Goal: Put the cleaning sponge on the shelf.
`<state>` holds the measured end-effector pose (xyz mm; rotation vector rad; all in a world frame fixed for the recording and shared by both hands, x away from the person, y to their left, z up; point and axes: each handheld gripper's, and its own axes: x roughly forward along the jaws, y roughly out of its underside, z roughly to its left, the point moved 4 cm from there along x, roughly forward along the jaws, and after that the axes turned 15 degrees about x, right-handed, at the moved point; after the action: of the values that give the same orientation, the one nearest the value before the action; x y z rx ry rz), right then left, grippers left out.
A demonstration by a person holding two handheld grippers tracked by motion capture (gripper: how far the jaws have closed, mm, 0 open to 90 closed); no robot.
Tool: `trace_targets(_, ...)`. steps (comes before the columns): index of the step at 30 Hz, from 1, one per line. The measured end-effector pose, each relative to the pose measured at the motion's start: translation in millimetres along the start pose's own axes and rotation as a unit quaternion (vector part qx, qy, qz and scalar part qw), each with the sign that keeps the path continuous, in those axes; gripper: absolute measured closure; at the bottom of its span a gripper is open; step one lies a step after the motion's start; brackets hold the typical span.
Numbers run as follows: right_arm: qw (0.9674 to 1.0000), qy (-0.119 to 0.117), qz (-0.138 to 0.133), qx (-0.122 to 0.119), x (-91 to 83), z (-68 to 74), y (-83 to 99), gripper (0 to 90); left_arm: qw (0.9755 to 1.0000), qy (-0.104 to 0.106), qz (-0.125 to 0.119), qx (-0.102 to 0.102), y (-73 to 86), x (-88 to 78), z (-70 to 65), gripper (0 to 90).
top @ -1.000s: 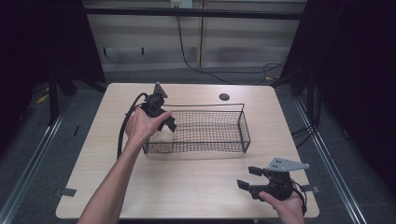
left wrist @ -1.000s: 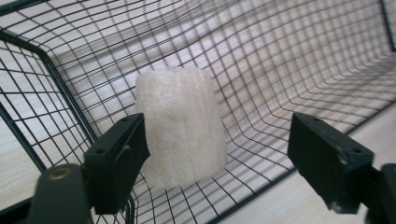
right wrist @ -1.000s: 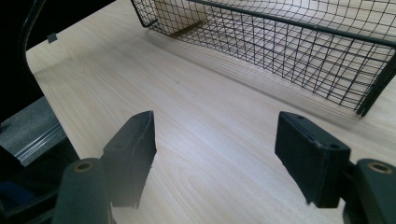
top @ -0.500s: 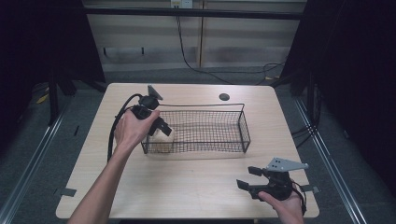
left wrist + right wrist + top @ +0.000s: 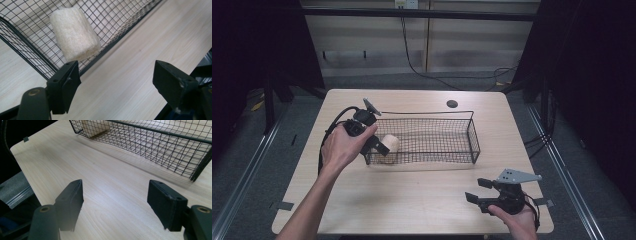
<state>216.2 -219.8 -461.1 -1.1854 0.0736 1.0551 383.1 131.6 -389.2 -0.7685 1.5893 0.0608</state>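
- Pulled back from over the basket's left end toward the table's left side since the earlier frames: left gripper (image 5: 379, 146), now outside the wire wall.
- White sponge roll (image 5: 74, 33) left lying inside the wire basket (image 5: 472, 131), at its left end, against the mesh.
- Left gripper's jaws spread wide, having narrowed a little just before; nothing between them, bare tabletop (image 5: 140, 57) under the gap.
- Right gripper (image 5: 479, 190) resting near the table's front right corner, well apart from the basket, jaws wide apart, holding nothing.
- Rest of the basket bare wire.
- Small dark disc (image 5: 452, 104) on the table behind the basket.
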Motion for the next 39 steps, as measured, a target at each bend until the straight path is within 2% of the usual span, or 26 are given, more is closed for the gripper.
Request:
trace_targets(3, 1.0000, 0.000, 0.000, 0.000, 0.0, 0.0, -0.1, 29.3, 0.9998, -0.011, -0.013, 0.011, 4.1, -1.6, -3.3, 23.7)
trace_targets(6, 1.0000, 0.001, 0.001, -0.001, 0.2, -0.1, -0.1, 29.3, 0.9995, -0.020, -0.013, 0.022, 9.8, -2.8, -5.5, 23.6)
trace_targets(9, 1.0000, 0.001, 0.001, -0.001, 0.4, -0.5, -0.1, 29.3, 0.9991, -0.013, -0.020, 0.036, 16.3, -3.8, -12.1, 23.7)
trace_targets(12, 1.0000, 0.001, 0.001, 0.000, 0.5, -0.7, -0.3, 29.3, 0.9987, -0.006, -0.030, 0.042, 23.2, -3.5, -17.2, 23.6)
trace_targets(14, 1.0000, 0.001, 0.001, -0.001, 0.2, -0.5, -0.2, 29.3, 0.9987, 0.011, -0.036, 0.036, 30.8, -2.8, -18.6, 23.7)
trace_targets(16, 1.0000, 0.002, 0.000, -0.001, 0.1, -0.5, -0.1, 29.3, 0.9985, -0.007, -0.036, 0.041, 38.3, -3.4, -21.3, 23.7)
trace_targets(18, 1.0000, 0.001, 0.001, -0.001, 0.1, -0.5, -0.1, 29.3, 0.9978, 0.005, -0.048, 0.045, 45.2, -3.7, -25.2, 23.7)
trace_targets(20, 1.0000, 0.000, 0.000, 0.001, 0.2, -0.1, -0.1, 29.3, 0.9972, -0.001, -0.046, 0.059, 50.2, -2.4, -28.7, 23.7)
trace_targets(23, 1.0000, 0.001, 0.000, 0.000, 0.1, -0.3, -0.2, 29.3, 0.9961, 0.001, -0.066, 0.059, 59.3, -1.5, -32.2, 23.7)
trace_targets(26, 1.0000, 0.001, 0.000, 0.001, 0.1, -0.8, 0.0, 29.3, 0.9960, 0.005, -0.072, 0.053, 69.8, 1.8, -34.6, 23.7)
trace_targets(28, 1.0000, 0.002, -0.001, 0.002, -0.1, -0.8, -0.2, 29.3, 0.9958, 0.010, -0.081, 0.042, 77.7, 2.9, -35.3, 23.6)
trace_targets(30, 1.0000, 0.002, -0.002, 0.000, -0.4, -0.4, -0.2, 29.3, 0.9959, 0.002, -0.083, 0.035, 86.5, 4.2, -34.9, 23.6)
trace_targets(31, 1.0000, 0.001, -0.002, 0.000, -0.4, -0.3, 0.0, 29.3, 0.9954, -0.011, -0.093, 0.022, 90.3, 4.9, -34.7, 23.7)
trace_targets(35, 1.0000, 0.003, 0.000, -0.001, 0.3, 0.3, 0.0, 29.3, 0.9922, -0.022, -0.123, 0.000, 105.7, 7.0, -32.5, 25.4)
trace_targets(36, 1.0000, 0.003, 0.001, -0.001, 0.3, 0.4, 0.2, 29.3, 0.9908, -0.028, -0.132, -0.007, 110.9, 7.3, -33.6, 25.4)
trace_targets(37, 1.0000, 0.003, -0.001, -0.001, 0.1, 0.3, 0.1, 29.2, 0.9911, -0.026, -0.130, -0.003, 116.1, 7.1, -34.8, 25.4)
trace_targets(39, 1.0000, 0.003, -0.002, 0.000, -0.5, 0.6, 0.0, 29.1, 0.9894, -0.029, -0.142, -0.007, 125.3, 7.3, -36.5, 25.4)
